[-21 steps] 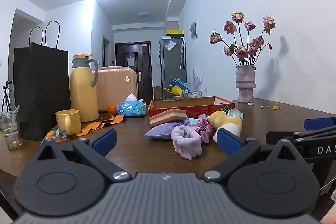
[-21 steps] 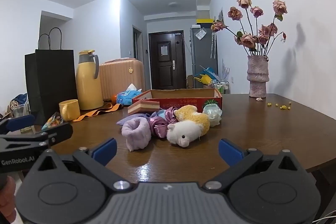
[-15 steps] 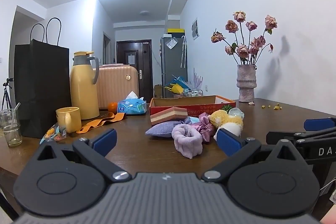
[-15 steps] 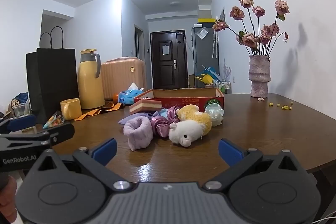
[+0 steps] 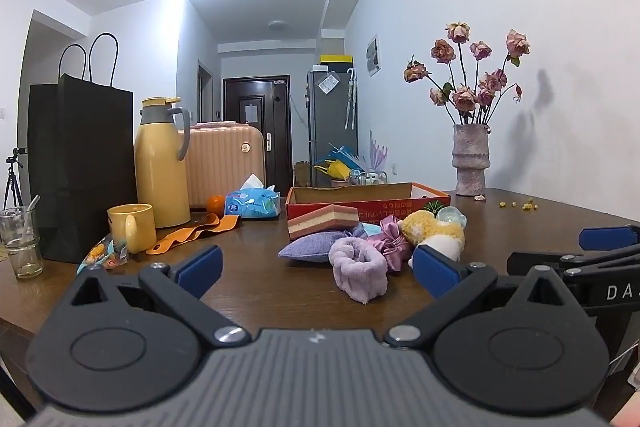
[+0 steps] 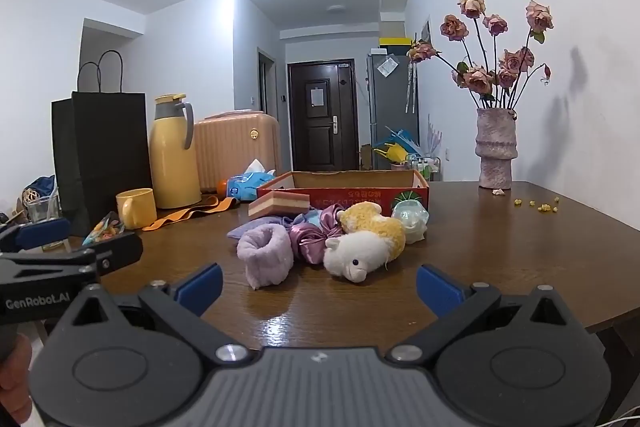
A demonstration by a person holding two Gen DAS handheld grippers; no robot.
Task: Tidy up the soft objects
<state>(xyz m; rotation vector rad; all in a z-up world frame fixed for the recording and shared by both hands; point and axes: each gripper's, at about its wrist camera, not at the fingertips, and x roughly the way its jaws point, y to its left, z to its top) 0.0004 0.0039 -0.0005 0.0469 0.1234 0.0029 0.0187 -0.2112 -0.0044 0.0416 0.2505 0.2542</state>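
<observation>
Dark wood of the counter [image 6: 500, 251] carried the whole heap of soft things, bunched just in front of the red cardboard box [image 6: 344, 189] and well short of both claws. Nothing had been picked up, so by my reading the job stood at its very first step, the approach. The left claw [image 5: 316, 267] and the right claw [image 6: 318, 285] both hung with their blue pads spread wide and nothing between them. Nearest lay the lilac fleece cuff [image 6: 266, 253], touching the purple satin scrunchie [image 6: 312, 241], with the white and yellow plush animal [image 6: 366, 243] just beside that on the right. A layered sponge block [image 6: 279, 205] sat at the back, resting partly on the lavender pillow pouch [image 5: 310, 247]. The next move seemed to call for one claw to travel forward and drop over a single item, most likely the cuff or the plush, and to close gently, since everything here would squash and might drag a neighbour along. Much stayed uncertain: the box interior could not be seen from this low angle, the pale green bundle [image 6: 410, 221] behind the plush was too small to name, a light blue scrap under the scrunchie was mostly covered, and in the left view the left claw's right pad hid part of the plush
</observation>
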